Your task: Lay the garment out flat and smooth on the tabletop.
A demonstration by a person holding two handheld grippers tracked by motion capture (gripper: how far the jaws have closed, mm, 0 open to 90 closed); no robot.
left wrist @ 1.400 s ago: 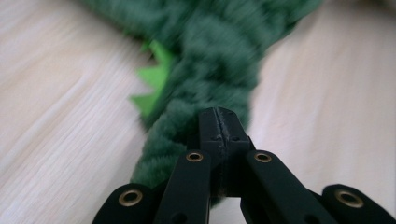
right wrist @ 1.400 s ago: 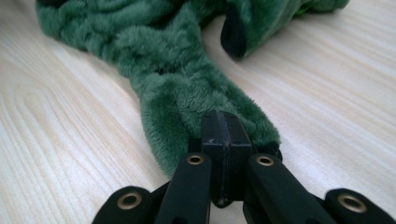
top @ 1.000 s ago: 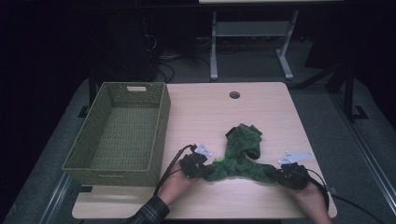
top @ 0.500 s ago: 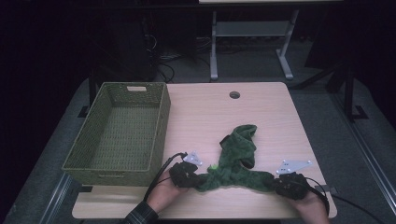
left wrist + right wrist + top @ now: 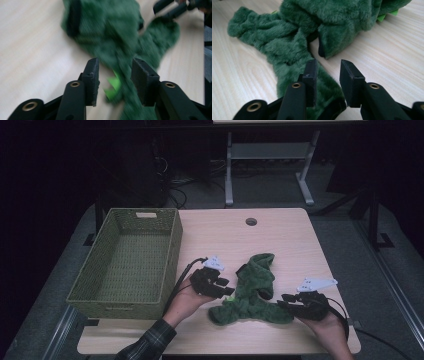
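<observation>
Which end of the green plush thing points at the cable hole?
The upper limb of the green plush garment. It runs toward the table's round hole; the other two ends lie at the near edge, one by each tool.

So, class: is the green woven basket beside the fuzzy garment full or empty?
Empty. The high view looks straight into the basket and shows only its bare woven bottom; the green garment lies outside it on the table.

A pale wooden tabletop [image 5: 280, 235] stands on grey carpet floor [image 5: 365, 270] in a dark room, with a grey metal table frame [image 5: 265, 155] and tangled cables [image 5: 180, 195] behind.
</observation>
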